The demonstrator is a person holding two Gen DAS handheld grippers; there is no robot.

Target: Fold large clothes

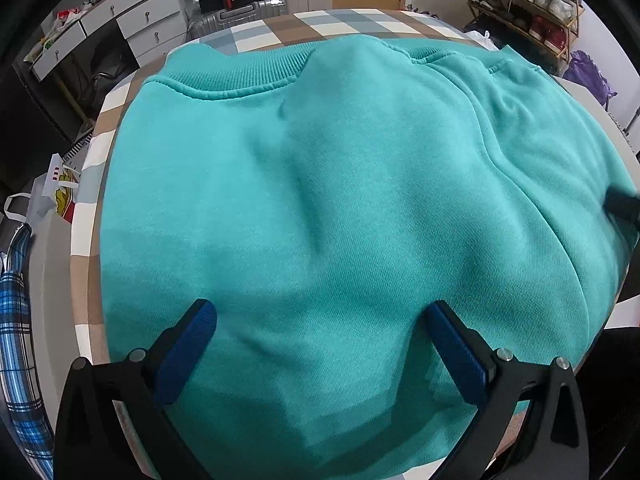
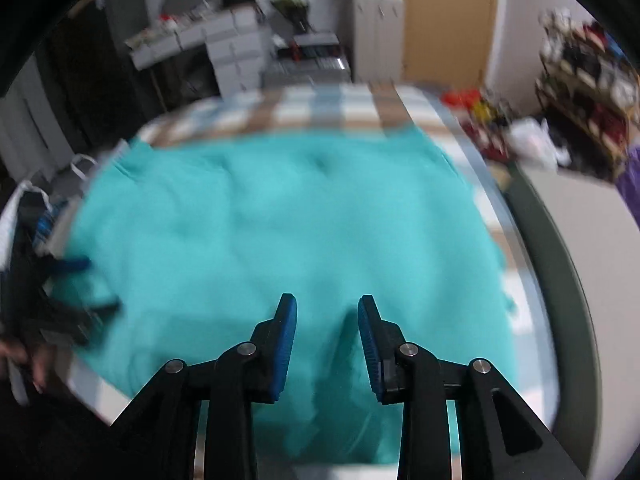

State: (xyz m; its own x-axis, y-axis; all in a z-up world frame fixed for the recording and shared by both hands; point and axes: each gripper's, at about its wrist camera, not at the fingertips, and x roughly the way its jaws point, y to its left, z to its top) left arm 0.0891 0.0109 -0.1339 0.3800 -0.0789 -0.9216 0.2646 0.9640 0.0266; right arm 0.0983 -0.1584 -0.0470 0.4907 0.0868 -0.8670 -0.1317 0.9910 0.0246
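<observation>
The left gripper [image 1: 320, 320] is showing two black angular arms rising from the bottom corners of the frame, each one carrying a round silver screw head near its joint. Its fingers [image 1: 188, 344] are wearing blue pads with a fine dotted texture. The right gripper [image 2: 327, 344], at bottom centre of its own view, is showing the same build: black linkage arms, four silver pivot screws, and ribbed blue pads [image 2: 286, 344] edged in black. At the lower left edge of that view a blurred hand [image 2: 28, 360] is appearing beside more black framework with a blue tip.
</observation>
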